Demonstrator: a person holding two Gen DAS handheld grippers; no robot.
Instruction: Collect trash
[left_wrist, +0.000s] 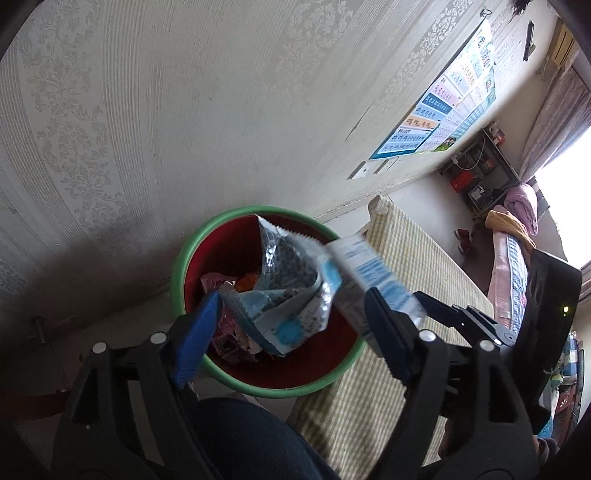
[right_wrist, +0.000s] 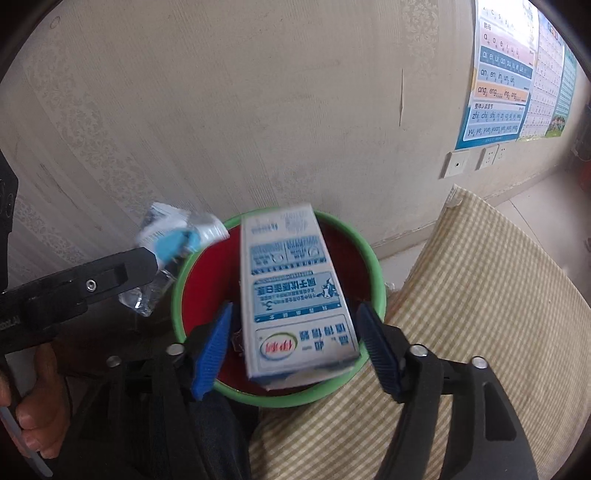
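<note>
Both sets of jaws stood wide, gripping nothing: the snack wrapper (left_wrist: 284, 291) and milk carton (right_wrist: 295, 295) hung loose over the green-rimmed bin (right_wrist: 376, 273). I'd have kept both grippers centred above it till they landed.

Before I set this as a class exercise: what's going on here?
A person is dropping trash into a red bin with a green rim by the wall. The right tool stands open around a milk carton above the bin. The left tool is open too, with a crumpled wrapper between its fingers, over trash already inside.
</note>
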